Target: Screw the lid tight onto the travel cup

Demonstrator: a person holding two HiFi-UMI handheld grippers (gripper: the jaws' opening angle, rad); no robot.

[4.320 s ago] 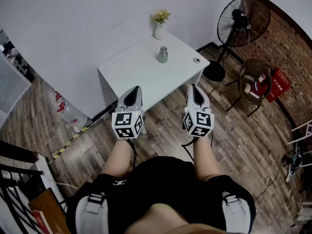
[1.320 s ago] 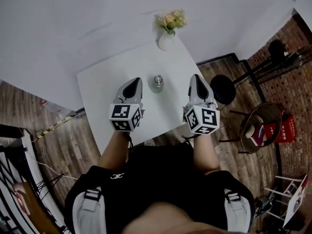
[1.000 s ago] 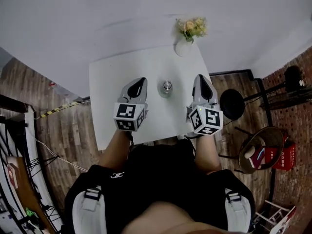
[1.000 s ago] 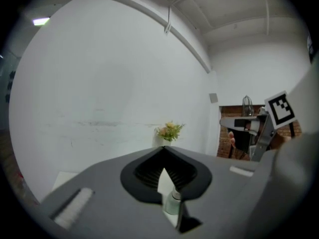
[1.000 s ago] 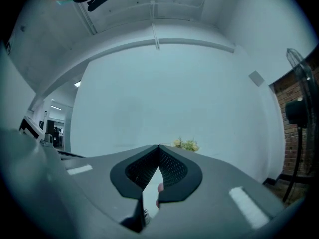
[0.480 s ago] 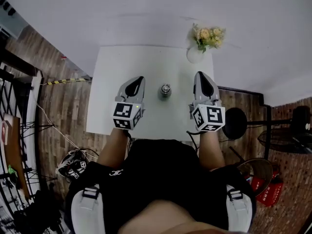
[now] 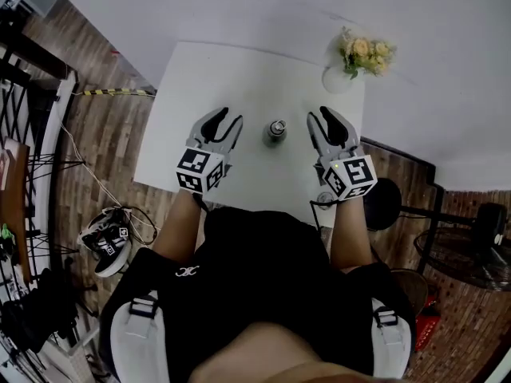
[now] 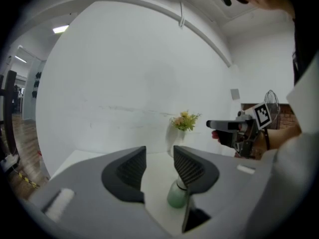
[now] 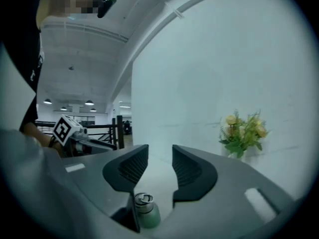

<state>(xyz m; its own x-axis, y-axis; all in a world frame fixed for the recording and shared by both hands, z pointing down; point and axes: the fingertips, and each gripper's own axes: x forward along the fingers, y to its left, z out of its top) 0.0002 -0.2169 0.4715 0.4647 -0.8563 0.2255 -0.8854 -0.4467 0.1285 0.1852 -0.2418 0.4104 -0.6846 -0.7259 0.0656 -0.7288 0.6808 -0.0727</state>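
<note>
The travel cup (image 7: 276, 130), a small green bottle with a silver lid on top, stands upright in the middle of the white table (image 7: 207, 70). My left gripper (image 7: 227, 121) hovers to its left and my right gripper (image 7: 322, 118) to its right, both angled towards it and apart from it. Both pairs of jaws are opening with nothing between them. In the left gripper view the cup (image 8: 177, 195) stands beyond the left gripper (image 8: 158, 166), half hidden by one jaw. In the right gripper view the cup (image 9: 145, 210) sits low, beyond the right gripper (image 9: 159, 166).
A white vase of flowers (image 7: 351, 62) stands at the table's far right corner. A small round object (image 7: 323, 200) lies near the table's front edge under my right hand. A black round stand base (image 7: 383, 203) sits on the wooden floor at the right.
Both grippers' jaws have parted from shut. The grippers have turned inwards towards the cup, and the view has swung so the table sits more slanted.
</note>
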